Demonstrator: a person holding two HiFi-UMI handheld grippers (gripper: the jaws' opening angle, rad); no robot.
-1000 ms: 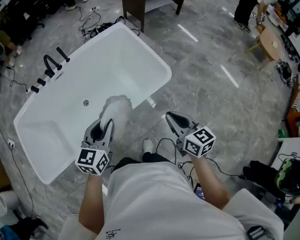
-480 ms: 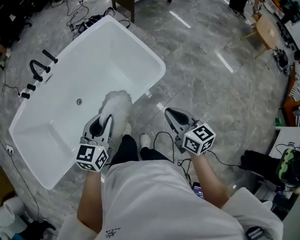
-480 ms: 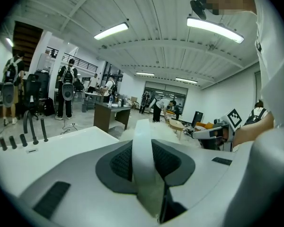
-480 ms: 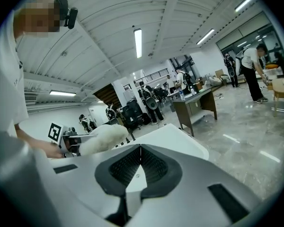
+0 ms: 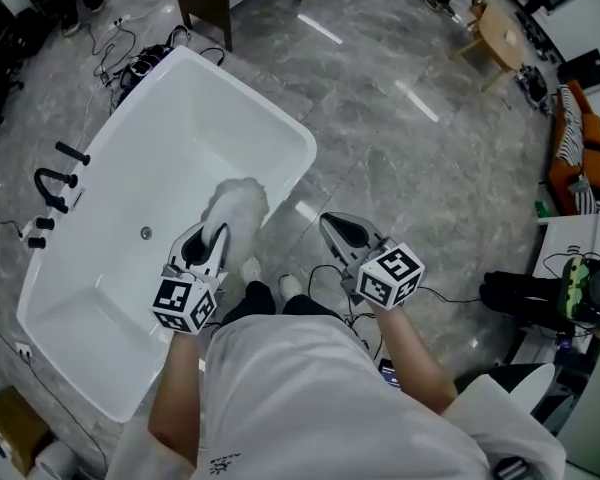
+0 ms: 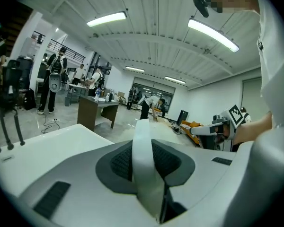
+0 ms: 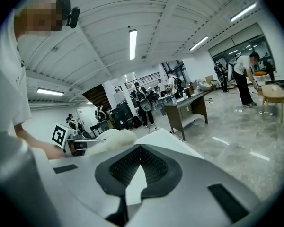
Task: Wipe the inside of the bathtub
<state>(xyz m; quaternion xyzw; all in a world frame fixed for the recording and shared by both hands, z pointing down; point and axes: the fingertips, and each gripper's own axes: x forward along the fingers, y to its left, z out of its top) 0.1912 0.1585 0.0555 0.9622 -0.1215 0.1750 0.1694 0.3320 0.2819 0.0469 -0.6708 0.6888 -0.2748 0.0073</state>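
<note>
One white, rectangular bathtub (image 5: 180, 128) and one fluffy white duster (image 5: 236, 202), held above the tub's inside by its near rim. The left gripper (image 5: 212, 238) has its jaws clamped on the duster's flat white handle. The right gripper (image 5: 332, 226) has its jaws closed on nothing.

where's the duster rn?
Head view, left side: the duster is clamped in the left gripper, its fluffy head over the bathtub, by the rim nearest the person.
</note>
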